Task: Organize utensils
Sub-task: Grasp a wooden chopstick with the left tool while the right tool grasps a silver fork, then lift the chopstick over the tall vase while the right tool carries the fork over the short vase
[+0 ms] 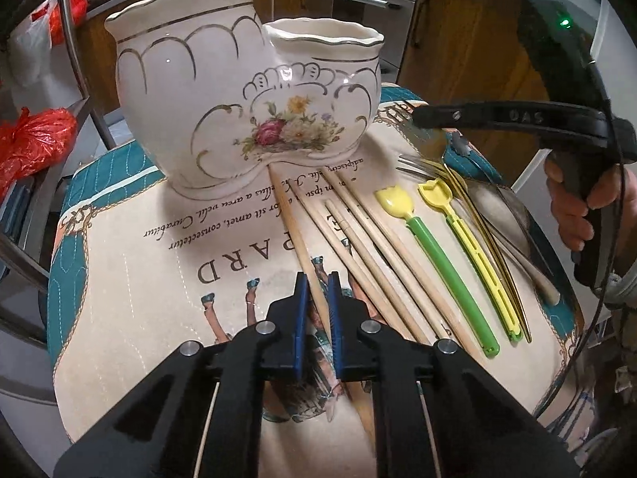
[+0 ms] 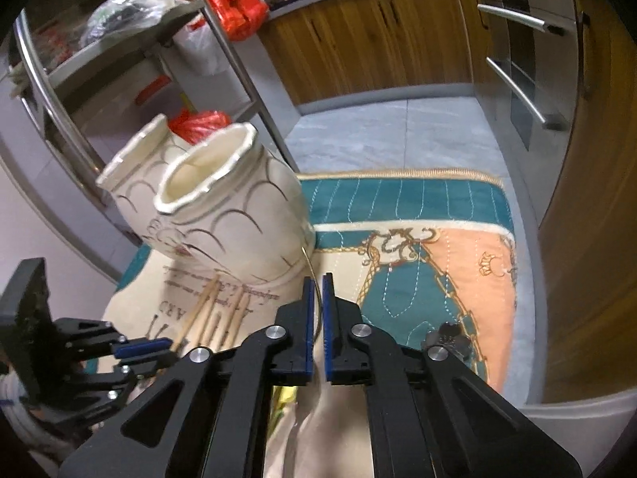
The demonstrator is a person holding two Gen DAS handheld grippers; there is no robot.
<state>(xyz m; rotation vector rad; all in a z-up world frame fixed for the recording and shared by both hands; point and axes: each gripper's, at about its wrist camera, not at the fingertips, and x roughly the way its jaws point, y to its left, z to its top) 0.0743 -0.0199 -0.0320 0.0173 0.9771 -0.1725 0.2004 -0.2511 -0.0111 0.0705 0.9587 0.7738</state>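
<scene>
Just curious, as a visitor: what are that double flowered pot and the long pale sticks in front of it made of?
The double pot looks like glazed ceramic: glossy cream surface, light glints, gold trim, painted flowers. The sticks look like bare, unvarnished wood or bamboo: matte, pale tan, faint grain; which of the two I cannot tell.

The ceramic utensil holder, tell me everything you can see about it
The ceramic utensil holder is a glossy cream double pot: a taller compartment joined to a shorter one, each with a wavy rim. Scalloped metallic lines and a painted flower bouquet decorate its front. It stands upright on the printed placemat, beyond the utensils. Both compartments look empty as far as the right wrist view shows. A chopstick tip reaches its base; whether it touches is unclear.
</scene>
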